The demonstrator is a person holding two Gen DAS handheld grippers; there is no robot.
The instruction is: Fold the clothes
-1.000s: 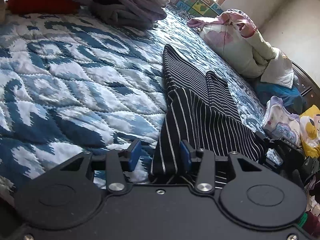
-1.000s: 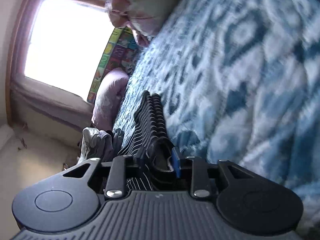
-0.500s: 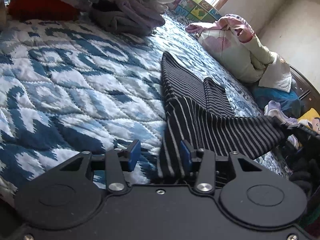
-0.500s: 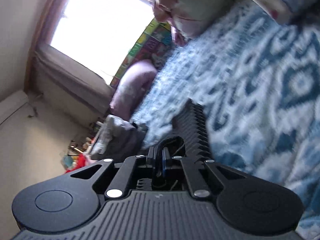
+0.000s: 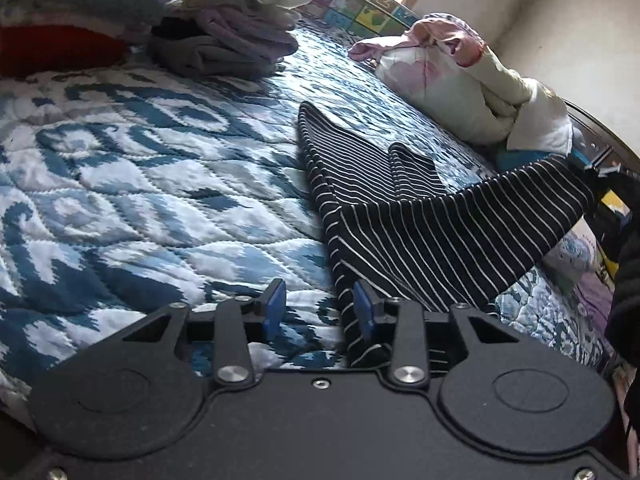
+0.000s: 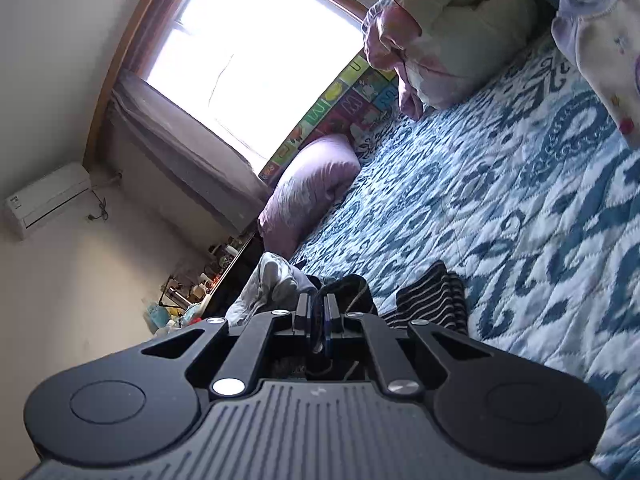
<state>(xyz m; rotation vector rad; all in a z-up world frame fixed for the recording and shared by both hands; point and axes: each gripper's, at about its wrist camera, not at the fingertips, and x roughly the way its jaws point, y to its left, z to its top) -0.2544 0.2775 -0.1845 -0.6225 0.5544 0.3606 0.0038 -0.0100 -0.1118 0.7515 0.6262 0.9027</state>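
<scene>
A black garment with thin white stripes [image 5: 400, 216] lies on the blue and white quilt [image 5: 140, 184]. My left gripper [image 5: 320, 308] is open and low over the quilt; the garment's near edge runs beside its right finger. My right gripper [image 6: 319, 312] is shut on a corner of the striped garment [image 6: 434, 296]. In the left wrist view that corner [image 5: 560, 196] is lifted off the bed at the right, with the cloth stretched up toward it.
A stack of folded clothes [image 5: 224, 36] and a red item [image 5: 56, 48] sit at the far left of the bed. A bundled pink and cream duvet [image 5: 460, 80] lies far right. A purple pillow [image 6: 312, 192] and window [image 6: 256, 52] show beyond.
My right gripper has closed on the garment's corner and lifted it up and away to the right, so the cloth now hangs taut. The left gripper has stayed open, shifting slightly.
</scene>
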